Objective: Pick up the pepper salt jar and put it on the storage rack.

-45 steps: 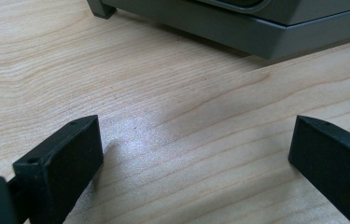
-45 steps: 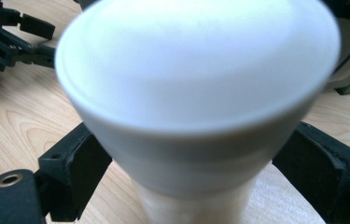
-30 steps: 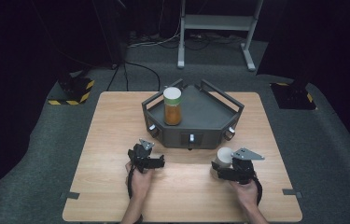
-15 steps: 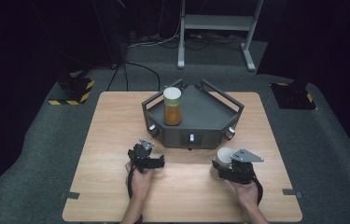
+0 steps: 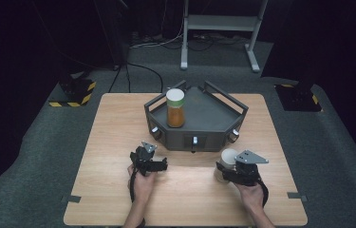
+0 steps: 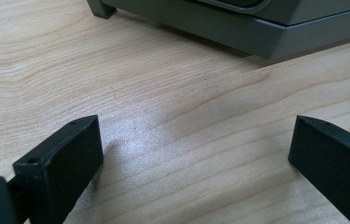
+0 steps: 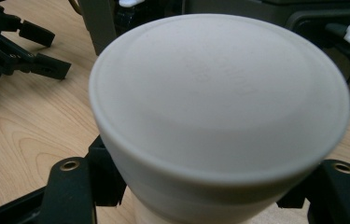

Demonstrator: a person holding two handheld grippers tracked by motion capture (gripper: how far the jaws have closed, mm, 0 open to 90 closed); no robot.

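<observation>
A jar with a white lid (image 7: 219, 116) stands on the wooden table (image 5: 118, 137) at the front right, its pale body under the lid. My right gripper (image 5: 223, 170) is shut on it, a jaw pressed to each side below the lid (image 7: 210, 196). My left gripper (image 5: 160, 165) rests on the table at the front left, jaws wide open (image 6: 196, 154) over bare wood with nothing between them. A second jar (image 5: 175, 108) with orange contents and a white lid stands upright in the dark tray (image 5: 213, 121).
The dark angular tray with raised rails sits mid-table, its front wall (image 6: 238, 28) just beyond my left jaws. Bare wood lies between the two hands. Off the table are grey carpet, cables and a metal stand (image 5: 218, 28).
The right gripper's jaws look drawn in against the white-lidded jar compared with a second ago. Both hands stay where they were.
</observation>
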